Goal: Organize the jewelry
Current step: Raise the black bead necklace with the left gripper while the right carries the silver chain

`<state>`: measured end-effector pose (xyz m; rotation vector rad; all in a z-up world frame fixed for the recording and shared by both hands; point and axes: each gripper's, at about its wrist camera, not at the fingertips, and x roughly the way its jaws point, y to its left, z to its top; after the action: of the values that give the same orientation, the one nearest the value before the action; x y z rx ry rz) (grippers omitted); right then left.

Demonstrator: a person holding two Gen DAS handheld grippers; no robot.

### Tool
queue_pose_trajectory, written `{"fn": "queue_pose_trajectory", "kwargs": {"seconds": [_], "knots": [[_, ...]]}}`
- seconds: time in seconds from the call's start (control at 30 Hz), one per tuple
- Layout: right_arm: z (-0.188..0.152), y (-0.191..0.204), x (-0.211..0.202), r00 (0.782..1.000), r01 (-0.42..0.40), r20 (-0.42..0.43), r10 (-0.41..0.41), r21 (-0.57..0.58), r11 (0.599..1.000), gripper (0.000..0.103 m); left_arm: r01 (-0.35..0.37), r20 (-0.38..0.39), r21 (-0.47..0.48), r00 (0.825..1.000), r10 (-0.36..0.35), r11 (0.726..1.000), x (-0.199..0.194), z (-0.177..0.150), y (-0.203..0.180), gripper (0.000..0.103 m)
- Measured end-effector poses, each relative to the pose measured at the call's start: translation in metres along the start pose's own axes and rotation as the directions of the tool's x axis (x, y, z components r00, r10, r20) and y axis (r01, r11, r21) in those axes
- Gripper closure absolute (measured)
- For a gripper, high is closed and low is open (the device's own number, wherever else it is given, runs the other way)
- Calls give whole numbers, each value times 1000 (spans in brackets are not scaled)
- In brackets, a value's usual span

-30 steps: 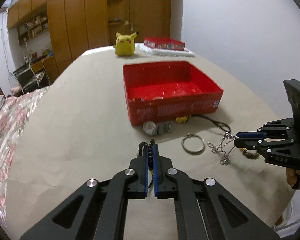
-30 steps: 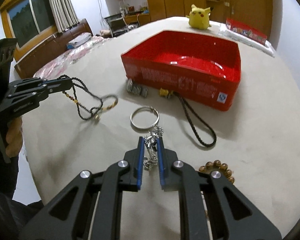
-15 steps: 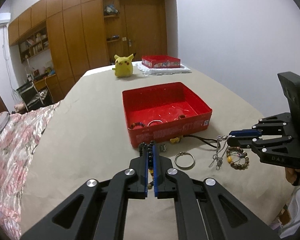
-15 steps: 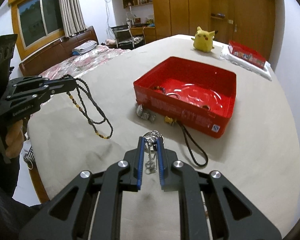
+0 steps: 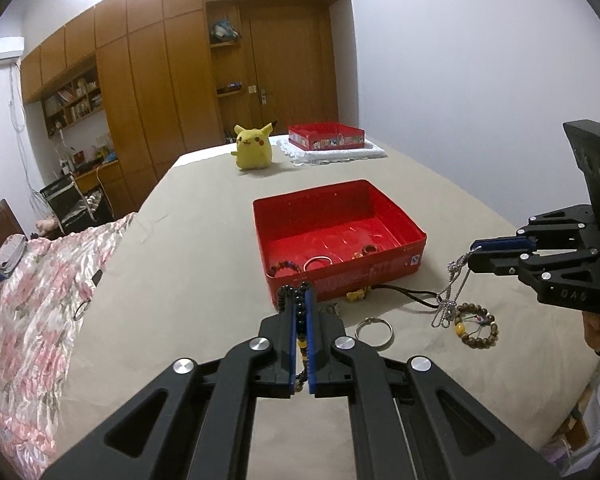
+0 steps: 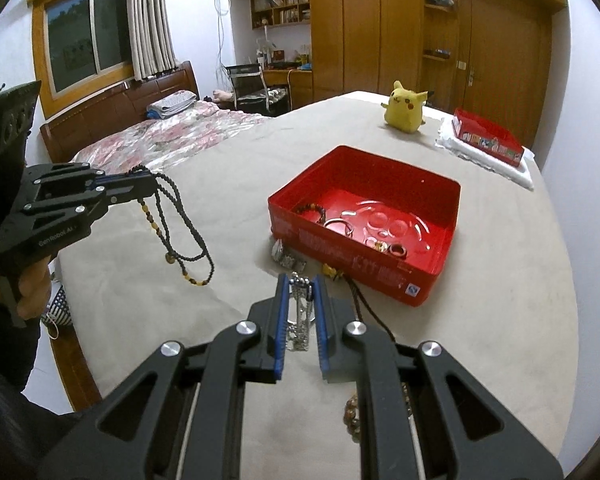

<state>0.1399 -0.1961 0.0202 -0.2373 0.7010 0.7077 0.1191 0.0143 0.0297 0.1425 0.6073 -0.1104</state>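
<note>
A black bead necklace (image 6: 180,216) is gripped in the left tool (image 5: 299,300), a silver chain (image 5: 448,292) in the right tool (image 6: 301,286); both are held above the worktop (image 5: 204,264), near the red box (image 5: 380,276).

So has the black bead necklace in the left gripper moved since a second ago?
Yes. The black bead necklace, clamped in the left gripper, has come up off the table; it now dangles clear of it, left of the red box.

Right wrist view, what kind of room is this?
Most likely a bedroom at home: a bed with a wooden headboard and a floral quilt, a curtained window, and floor-to-ceiling wooden wardrobes.
</note>
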Motion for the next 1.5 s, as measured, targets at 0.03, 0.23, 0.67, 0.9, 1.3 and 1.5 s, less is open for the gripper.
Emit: {"fn": "queue_pose_trajectory", "kwargs": {"seconds": [0.03,0.23,0.67,0.9,1.3,1.5], "knots": [[1,0,-1,1000,1,1,-1,-2,1000,93,-2,4,2,1000,2,1000,-1,2,1,100],[13,-2,-6,1000,9,15,-9,-18,1000,93,-14,24,13,1000,14,1000,-6,11,2,100],[43,-10,-16,999,20,40,-19,-41,999,94,-43,59,39,997,40,998,-3,38,9,100],[59,-14,-18,998,29,51,-26,-59,998,95,-48,64,41,997,45,998,7,54,15,100],[86,-20,-11,998,41,54,-37,-82,996,96,-54,70,56,996,50,997,23,77,18,100],[99,-30,-3,998,53,50,-49,-72,996,101,-54,82,61,995,49,997,30,97,22,100]]}}
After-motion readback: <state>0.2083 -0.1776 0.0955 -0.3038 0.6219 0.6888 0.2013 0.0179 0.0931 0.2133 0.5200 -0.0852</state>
